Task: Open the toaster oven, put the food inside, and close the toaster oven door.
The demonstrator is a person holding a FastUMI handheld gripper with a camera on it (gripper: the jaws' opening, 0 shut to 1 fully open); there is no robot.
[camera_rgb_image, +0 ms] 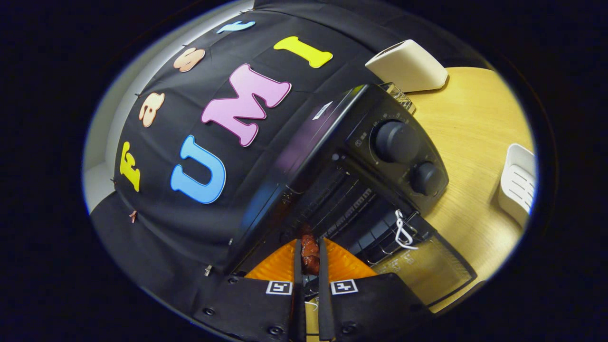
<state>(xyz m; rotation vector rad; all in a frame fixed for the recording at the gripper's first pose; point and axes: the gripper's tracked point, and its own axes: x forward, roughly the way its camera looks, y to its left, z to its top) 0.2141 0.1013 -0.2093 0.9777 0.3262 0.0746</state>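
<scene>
The view is rolled steeply, so the desk (470, 128) runs up the right side of the frame and the booth's black cloth wall (190, 190) fills the left and upper left. The tongs (309, 259) enter from the bottom centre and point up and into the frame along their length; their two fingers (298, 266) stand close together and nearly parallel, and both press on a small reddish-brown piece of food (309, 254) held between the tips. Directly under the food and fingertips lies an orange plate (346, 263), ribbed at its rim, just ahead of the tongs' body. The toaster oven (332, 142), black, occupies the centre of the frame; its door (427, 270) is down and open, the glass panel lying toward the lower right with a white loop (403, 232) tied at its handle. The wire rack (342, 209) inside the cavity is visible just beyond the fingertips. Two round knobs (396, 140) sit on the control panel at centre right. A cream-coloured box-shaped object (408, 64) stands on the desk at the upper right, beyond the oven, and a white slotted tray (517, 183) sits at the far right edge, well apart from the oven. The food is at the mouth of the oven, not yet on the rack.
</scene>
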